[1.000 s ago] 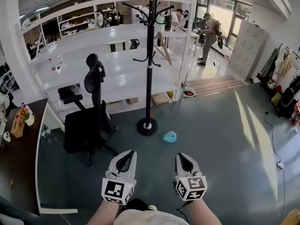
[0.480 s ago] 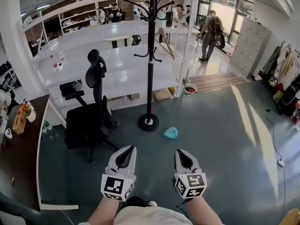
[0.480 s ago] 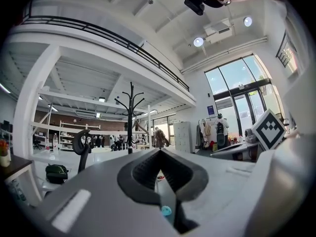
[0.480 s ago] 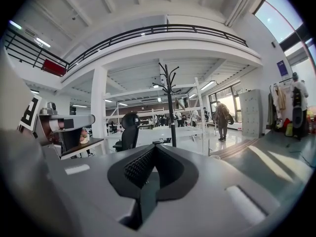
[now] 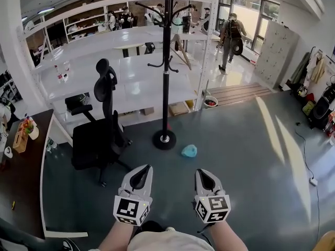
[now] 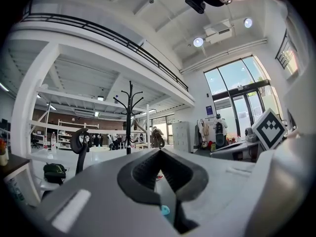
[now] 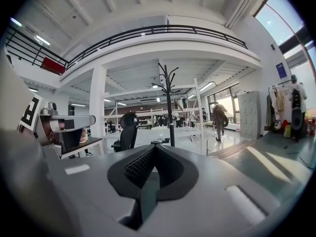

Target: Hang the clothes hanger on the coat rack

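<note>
2 grippers sit side by side at the bottom centre of the head view, each held on a bare forearm that reaches straight up-frame. The left gripper (image 5: 143, 168) and the right gripper (image 5: 202, 172) are level with each other and a little apart, each with 1 marker cube at its near end. Both point towards the foot of the coat rack (image 5: 166, 77). In each gripper view the 2 jaws meet at their tips with nothing clamped between them, so both grippers are closed and empty.

1 black coat rack stands upright on the grey floor (image 5: 251, 166) at centre frame, its round base above the grippers and its hooks at the top edge. 1 small light-blue object (image 5: 189, 151) lies on the floor just right of that base, between the rack and the right gripper. Whether it is the clothes hanger cannot be told.

1 white bucket (image 5: 211, 103) stands right of the rack by a shelf post, with something red inside. 1 dark table (image 5: 21, 182) fills the lower left, carrying 1 small box (image 5: 20, 139) whose contents are too small to name. 1 black office chair (image 5: 97, 140) stands between table and rack.
</note>
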Available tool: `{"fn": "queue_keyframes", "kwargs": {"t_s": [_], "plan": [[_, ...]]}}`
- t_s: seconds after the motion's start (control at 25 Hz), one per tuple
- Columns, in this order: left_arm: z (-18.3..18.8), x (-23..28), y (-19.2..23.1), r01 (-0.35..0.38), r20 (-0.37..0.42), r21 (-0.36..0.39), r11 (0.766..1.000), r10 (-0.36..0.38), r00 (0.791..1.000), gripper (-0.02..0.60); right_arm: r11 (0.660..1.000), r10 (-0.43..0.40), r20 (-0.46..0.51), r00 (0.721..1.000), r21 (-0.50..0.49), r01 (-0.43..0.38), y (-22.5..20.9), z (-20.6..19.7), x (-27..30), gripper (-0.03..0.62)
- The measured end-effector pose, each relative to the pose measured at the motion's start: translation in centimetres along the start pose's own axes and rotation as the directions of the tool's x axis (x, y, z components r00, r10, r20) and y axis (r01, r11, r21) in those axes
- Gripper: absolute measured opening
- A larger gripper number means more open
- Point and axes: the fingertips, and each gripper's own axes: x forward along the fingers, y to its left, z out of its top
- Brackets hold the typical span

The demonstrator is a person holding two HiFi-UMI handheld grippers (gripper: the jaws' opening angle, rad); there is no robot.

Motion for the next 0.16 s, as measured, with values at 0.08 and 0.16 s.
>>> {"fn": "queue_keyframes", "kwargs": {"t_s": [0.08,0.16], "plan": [[-0.04,-0.18,0.12,-0.002,-0.002,-0.002,1.0,0.002,1.0,0.001,1.0,-0.002,-0.006,1.0,-0.006,0.002,0.18,-0.11,-0.05,0.025],[-0.08,-0.4,0.37,-0.007,-0.004,-0.003,1.0,0.007,1.0,0.002,1.0,-0.002,-0.009,1.0,-0.013,0.002,0.48,-0.18,-0.06,0.025]]}}
